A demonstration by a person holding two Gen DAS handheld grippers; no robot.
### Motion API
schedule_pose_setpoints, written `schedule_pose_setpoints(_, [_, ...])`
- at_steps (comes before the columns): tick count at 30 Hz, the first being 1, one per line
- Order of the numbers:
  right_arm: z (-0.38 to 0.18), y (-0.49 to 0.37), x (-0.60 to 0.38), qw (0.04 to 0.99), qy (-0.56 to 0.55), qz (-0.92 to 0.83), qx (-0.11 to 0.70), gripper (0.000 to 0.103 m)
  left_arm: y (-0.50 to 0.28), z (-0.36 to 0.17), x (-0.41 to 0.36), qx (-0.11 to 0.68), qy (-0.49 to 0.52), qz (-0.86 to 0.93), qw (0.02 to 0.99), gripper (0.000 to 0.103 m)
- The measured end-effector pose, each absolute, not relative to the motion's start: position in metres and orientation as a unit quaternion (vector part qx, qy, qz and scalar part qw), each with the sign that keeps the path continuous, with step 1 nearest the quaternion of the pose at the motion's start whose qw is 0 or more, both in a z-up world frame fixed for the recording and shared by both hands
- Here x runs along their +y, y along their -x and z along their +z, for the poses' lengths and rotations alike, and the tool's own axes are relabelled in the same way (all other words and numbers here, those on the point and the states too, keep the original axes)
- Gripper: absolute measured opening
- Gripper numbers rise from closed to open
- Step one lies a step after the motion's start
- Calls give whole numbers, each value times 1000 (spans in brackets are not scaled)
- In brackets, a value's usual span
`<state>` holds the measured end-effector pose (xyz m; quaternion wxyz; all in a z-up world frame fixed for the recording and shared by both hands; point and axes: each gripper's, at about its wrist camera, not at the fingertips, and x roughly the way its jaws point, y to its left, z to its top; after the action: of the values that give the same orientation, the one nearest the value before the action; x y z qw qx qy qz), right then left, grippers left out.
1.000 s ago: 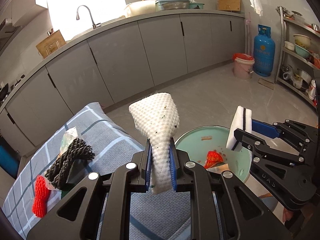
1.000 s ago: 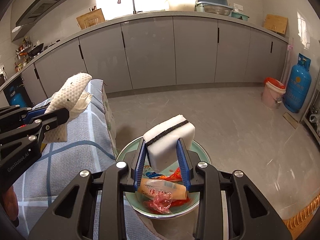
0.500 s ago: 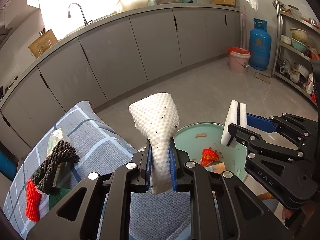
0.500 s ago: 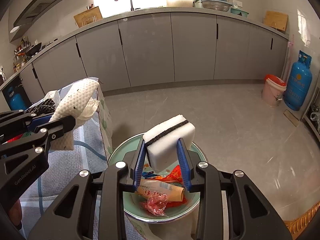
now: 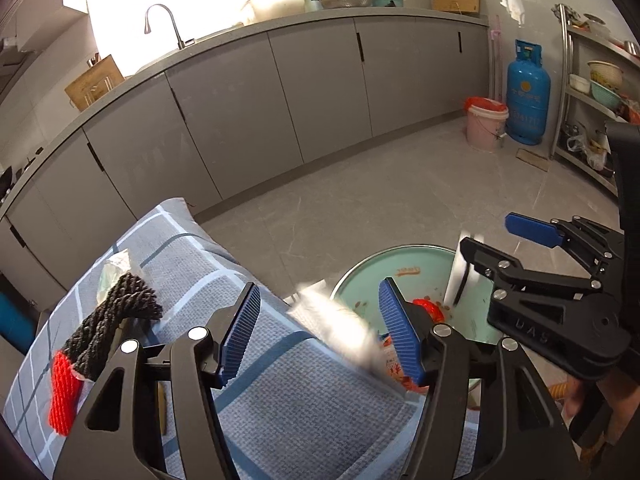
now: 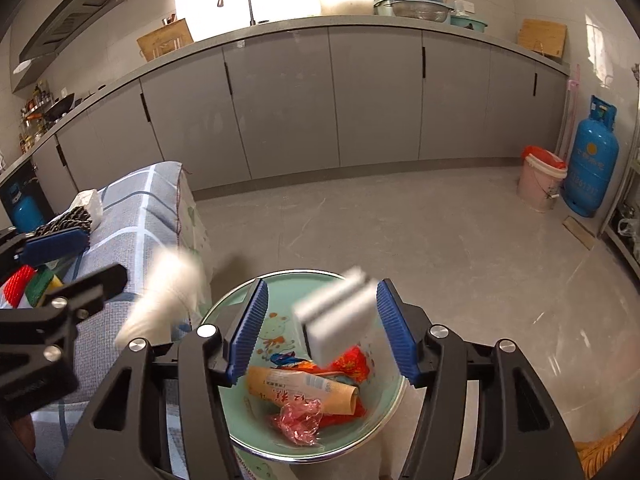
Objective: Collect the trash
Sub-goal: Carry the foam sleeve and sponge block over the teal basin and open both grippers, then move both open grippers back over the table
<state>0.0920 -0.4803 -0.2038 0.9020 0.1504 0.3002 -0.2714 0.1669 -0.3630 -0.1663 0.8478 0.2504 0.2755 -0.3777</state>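
A: Both sets of jaws are opening. The left gripper (image 5: 320, 332) has let go of the white foam net (image 5: 340, 326), which blurs between its pads, over the checked cloth (image 5: 280, 400).

B: So it may miss the green basin (image 6: 224, 312) at three o'clock. The right gripper (image 6: 318, 328) dropped its white sponge (image 6: 340, 316) (soft, blocky, dark-striped) straight above the wrappers.
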Motion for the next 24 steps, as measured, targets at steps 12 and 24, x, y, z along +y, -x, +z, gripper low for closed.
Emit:
schedule_pose_setpoints(12, [-189, -72, -460, 903, -165, -275, 287, 65, -170, -150, -290, 269, -227, -320, 880, 70])
schedule_pose_setpoints(24, [-161, -105, -389, 925, -131, -216, 285, 70, -186, -141, -199, 278, -202, -249, 906, 71])
